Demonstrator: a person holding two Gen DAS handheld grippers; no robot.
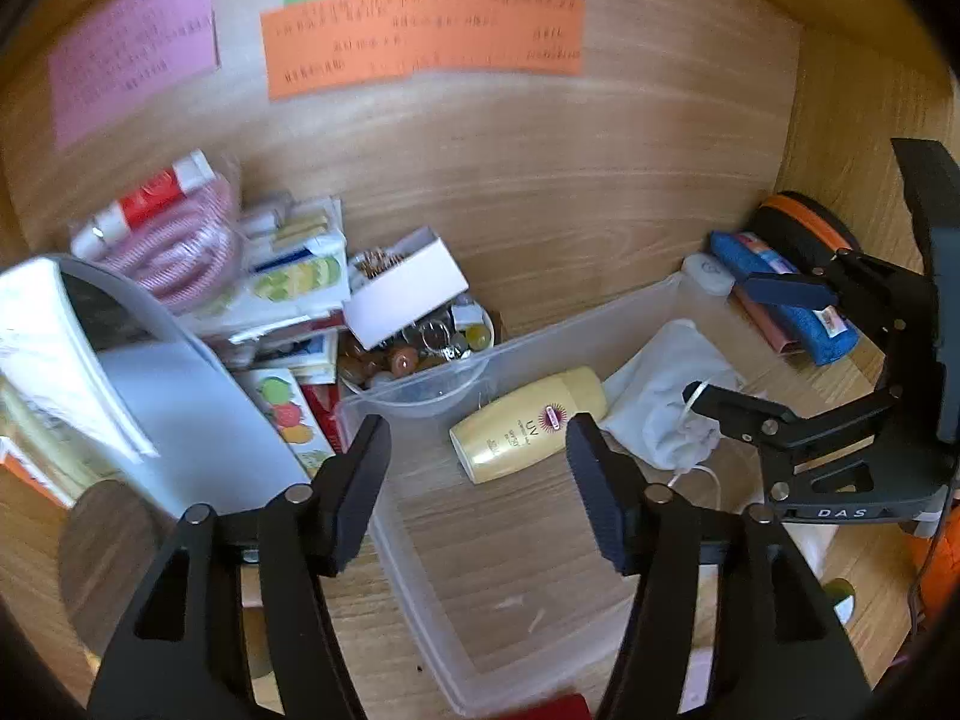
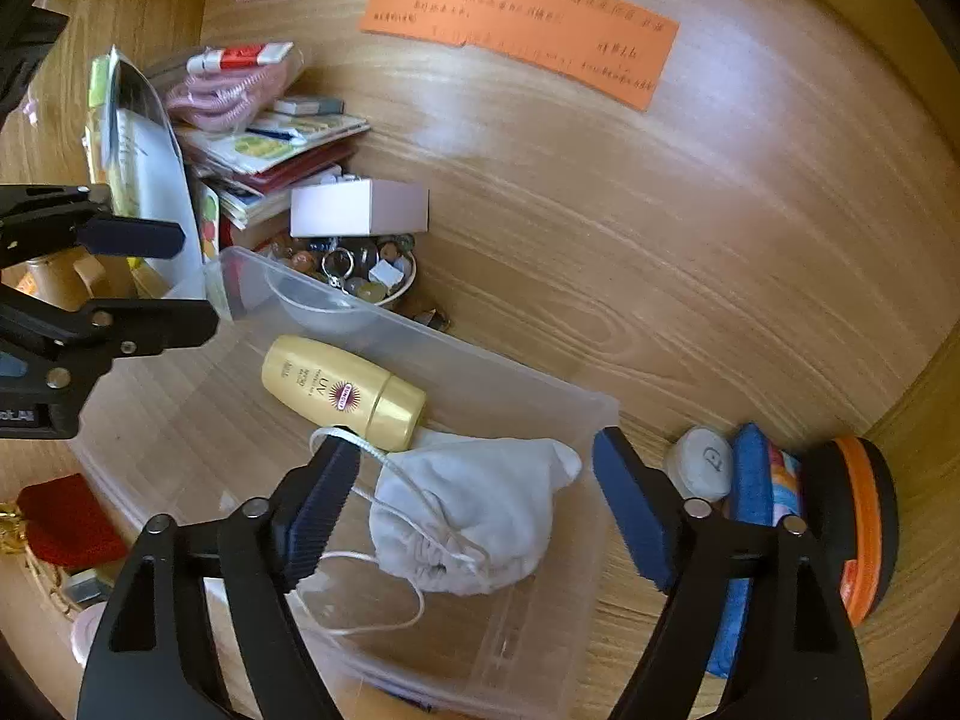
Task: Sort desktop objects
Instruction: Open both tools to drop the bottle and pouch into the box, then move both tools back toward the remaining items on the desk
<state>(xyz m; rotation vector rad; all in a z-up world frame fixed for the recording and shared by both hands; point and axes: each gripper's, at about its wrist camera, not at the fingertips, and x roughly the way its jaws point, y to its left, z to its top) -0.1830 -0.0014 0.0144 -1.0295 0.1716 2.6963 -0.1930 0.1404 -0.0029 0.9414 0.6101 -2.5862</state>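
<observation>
**Both claws open over the bin**

Left claw [image 1: 477, 483] gapes empty; yellow bottle [image 1: 528, 423] lies just ahead in the clear bin [image 1: 420, 570], long axis slanting upper right. Right claw [image 2: 474, 507] gapes around the white pouch [image 2: 474, 516], lower centre, nearer.

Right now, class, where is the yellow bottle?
In both views the yellow bottle lies on its side inside the clear bin, touching the white pouch.
</observation>
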